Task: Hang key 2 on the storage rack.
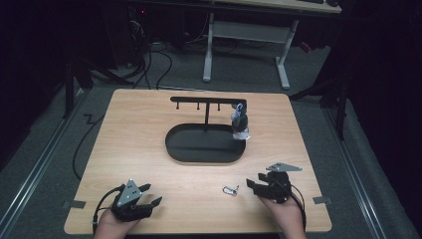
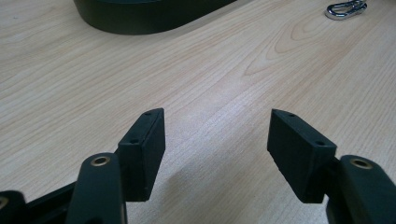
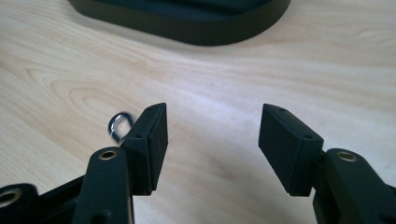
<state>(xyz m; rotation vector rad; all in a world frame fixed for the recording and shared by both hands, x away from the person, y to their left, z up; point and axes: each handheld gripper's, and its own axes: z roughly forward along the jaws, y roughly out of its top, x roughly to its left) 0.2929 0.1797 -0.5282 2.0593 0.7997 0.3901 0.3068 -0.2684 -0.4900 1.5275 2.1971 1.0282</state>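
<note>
While my left gripper point(image 1: 149, 195) sat wide open on the table point(image 1: 149, 129), my right gripper point(image 1: 253, 184) hovered open, empty, beside the carabiner point(image 1: 230, 189).

Left gripper point(image 1: 149, 195) and right gripper point(image 1: 253, 185): jaws apart, empty.

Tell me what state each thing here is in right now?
Left tongs: open, empty, low over the table.
Right tongs: open, empty, beside the clip.
Metal clip: lying loose on the table.
Black stand: upright in its oval tray.
Keychain: hanging from the stand's right end.
</note>
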